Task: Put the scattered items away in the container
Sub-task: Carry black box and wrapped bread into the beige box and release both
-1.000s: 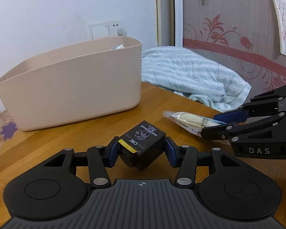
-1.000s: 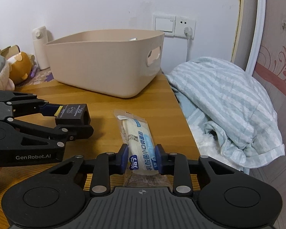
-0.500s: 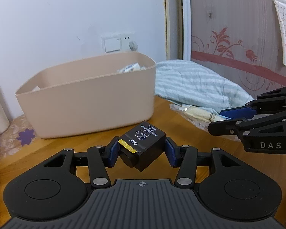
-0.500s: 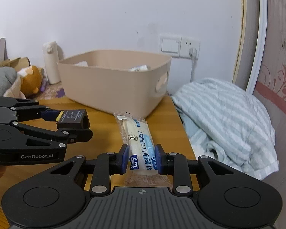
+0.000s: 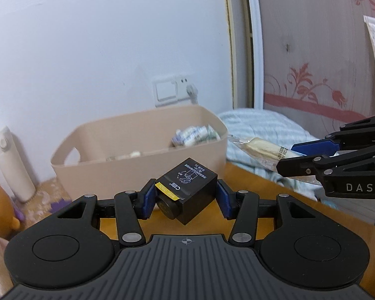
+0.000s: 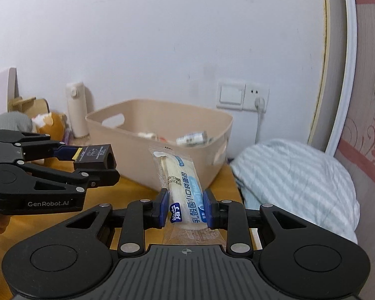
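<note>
Above wooden surface (image 6: pixel 127 187): left tool (image 5: pixel 185 197) clamped on black box (image 5: pixel 187 190), right tool (image 6: pixel 186 208) clamped on bread packet (image 6: pixel 180 182), both airborne short of beige container (image 6: pixel 162 135). Several items already inside; these two not yet dropped in.

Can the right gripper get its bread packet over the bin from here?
Probably yes. The right gripper is shut on the bread packet, clear of the table, and the bin sits open-topped just ahead. The left gripper is off to the side.
</note>
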The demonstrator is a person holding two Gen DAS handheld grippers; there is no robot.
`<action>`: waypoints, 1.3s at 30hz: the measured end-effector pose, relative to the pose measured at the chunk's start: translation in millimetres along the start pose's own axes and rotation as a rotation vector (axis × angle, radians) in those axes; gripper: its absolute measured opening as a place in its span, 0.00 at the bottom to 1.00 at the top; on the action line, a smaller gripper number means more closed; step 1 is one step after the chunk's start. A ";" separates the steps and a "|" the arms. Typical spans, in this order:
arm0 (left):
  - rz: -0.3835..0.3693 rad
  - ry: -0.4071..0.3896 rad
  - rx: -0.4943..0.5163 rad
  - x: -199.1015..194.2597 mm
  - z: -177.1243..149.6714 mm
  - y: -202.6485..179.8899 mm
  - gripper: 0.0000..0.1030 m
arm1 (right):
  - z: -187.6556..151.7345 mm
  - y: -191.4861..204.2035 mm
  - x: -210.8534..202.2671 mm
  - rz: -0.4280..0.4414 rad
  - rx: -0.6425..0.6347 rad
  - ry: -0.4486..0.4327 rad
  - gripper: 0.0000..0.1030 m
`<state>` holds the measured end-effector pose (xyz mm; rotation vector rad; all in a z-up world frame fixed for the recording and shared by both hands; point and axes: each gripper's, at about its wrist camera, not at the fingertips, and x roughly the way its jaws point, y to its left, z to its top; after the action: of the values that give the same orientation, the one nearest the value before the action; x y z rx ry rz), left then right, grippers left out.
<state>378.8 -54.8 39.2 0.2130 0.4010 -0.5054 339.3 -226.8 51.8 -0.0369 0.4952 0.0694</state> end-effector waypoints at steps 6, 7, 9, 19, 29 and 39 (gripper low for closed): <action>0.015 -0.038 -0.003 0.8 22.2 12.5 0.49 | 22.6 -1.2 0.0 0.007 0.007 -0.050 0.26; 0.016 -0.044 -0.005 0.8 25.7 14.3 0.49 | 26.3 -1.3 0.5 0.011 0.009 -0.057 0.26; 0.019 -0.054 -0.006 1.1 31.9 17.6 0.49 | 33.8 -1.4 2.1 0.017 0.014 -0.070 0.26; 0.076 -0.086 -0.019 21.5 50.6 39.9 0.49 | 63.9 -5.4 31.0 0.038 0.034 -0.070 0.26; 0.126 -0.056 -0.072 67.1 65.1 66.5 0.49 | 87.0 -9.0 60.5 0.012 0.028 -0.083 0.26; 0.172 0.010 -0.062 111.5 72.9 73.9 0.50 | 106.8 -12.4 86.0 -0.002 -0.004 -0.077 0.26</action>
<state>528.8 -60.7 65.0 0.1882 0.4032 -0.3223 466.3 -228.7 105.0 -0.0387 0.4179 0.0694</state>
